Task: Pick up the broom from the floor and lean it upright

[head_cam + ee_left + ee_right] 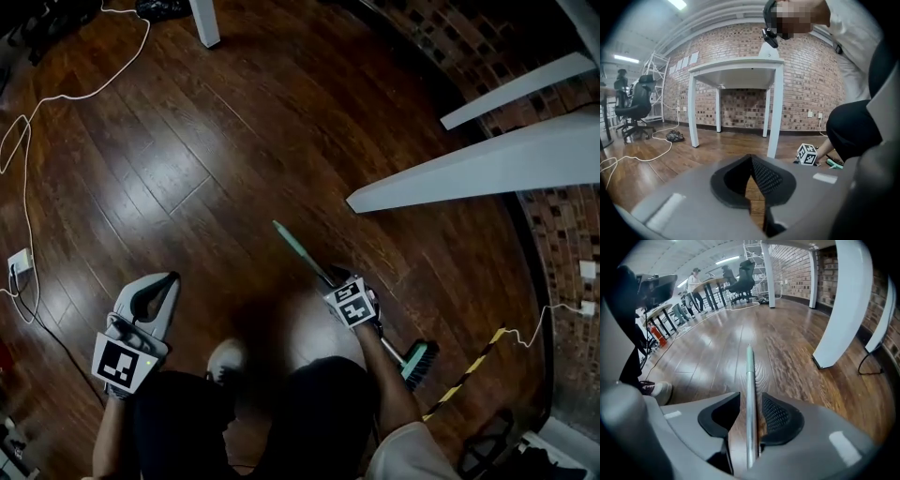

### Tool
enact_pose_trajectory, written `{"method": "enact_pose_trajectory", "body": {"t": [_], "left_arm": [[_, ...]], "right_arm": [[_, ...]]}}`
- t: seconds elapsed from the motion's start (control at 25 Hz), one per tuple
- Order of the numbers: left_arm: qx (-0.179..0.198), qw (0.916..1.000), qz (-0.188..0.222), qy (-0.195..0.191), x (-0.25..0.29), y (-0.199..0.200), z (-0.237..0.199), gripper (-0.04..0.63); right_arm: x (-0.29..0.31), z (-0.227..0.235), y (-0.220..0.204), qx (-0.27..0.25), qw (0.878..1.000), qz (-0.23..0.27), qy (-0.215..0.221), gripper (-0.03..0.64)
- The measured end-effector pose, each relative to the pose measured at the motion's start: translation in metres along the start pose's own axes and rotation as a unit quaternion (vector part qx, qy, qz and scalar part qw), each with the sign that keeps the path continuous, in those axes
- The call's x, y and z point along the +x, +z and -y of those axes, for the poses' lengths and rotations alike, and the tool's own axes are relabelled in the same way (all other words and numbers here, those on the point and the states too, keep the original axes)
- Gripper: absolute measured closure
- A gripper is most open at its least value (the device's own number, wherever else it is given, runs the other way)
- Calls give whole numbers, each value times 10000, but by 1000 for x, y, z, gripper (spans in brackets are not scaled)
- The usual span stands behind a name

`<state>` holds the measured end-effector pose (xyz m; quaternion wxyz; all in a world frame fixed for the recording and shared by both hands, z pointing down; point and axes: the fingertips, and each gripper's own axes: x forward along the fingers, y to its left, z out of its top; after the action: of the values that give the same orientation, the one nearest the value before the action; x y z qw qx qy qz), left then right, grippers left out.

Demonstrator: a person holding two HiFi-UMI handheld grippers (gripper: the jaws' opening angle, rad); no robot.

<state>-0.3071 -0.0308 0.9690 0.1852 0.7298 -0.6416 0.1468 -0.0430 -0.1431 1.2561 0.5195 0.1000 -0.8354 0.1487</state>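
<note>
Looks like an open-plan office or lab in a loft. There's a brick wall point(740, 51) and a white table point(736, 71) straight ahead of the left gripper point(750, 161). An office chair point(637, 103) and metal shelving point(655, 70) sit off to its left, with strip lights point(677, 3) overhead. Loose cables point(80, 97) run across the hardwood floor point(234, 141), and there are more desks point(710, 284) far ahead of the right gripper point(750, 401).

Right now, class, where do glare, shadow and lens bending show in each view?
Head view: dim; the person's shadow darkens the glossy floor by the shoe. Left gripper view: black fisheye corners, a blown-out ceiling light. Right gripper view: white glare on the floor, table leg bowed, broom handle sharp.
</note>
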Motion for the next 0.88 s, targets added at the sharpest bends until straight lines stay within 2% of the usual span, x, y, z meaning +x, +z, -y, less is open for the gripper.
{"method": "enact_pose_trajectory", "body": {"t": [0.32,0.44,0.56,0.72,0.88], "left_arm": [[127,9998,-42,143,14,-21,-7,595],[126,9997,-50,194,14,-26,-9,595],[117,9996,-71,266,13,-31,-10,595],[100,9992,-87,382,8,-37,-13,595],[86,9983,-75,565,1,-45,-17,595]], "right_arm": [[38,1,-14,-169,9961,-809,321,466],[39,1,-15,-454,9921,-1154,207,520],[39,-2,-15,-740,9871,-1414,158,519],[40,-5,-14,-860,9828,-1615,234,518],[36,-4,-13,-551,9883,-1413,162,526]]}}
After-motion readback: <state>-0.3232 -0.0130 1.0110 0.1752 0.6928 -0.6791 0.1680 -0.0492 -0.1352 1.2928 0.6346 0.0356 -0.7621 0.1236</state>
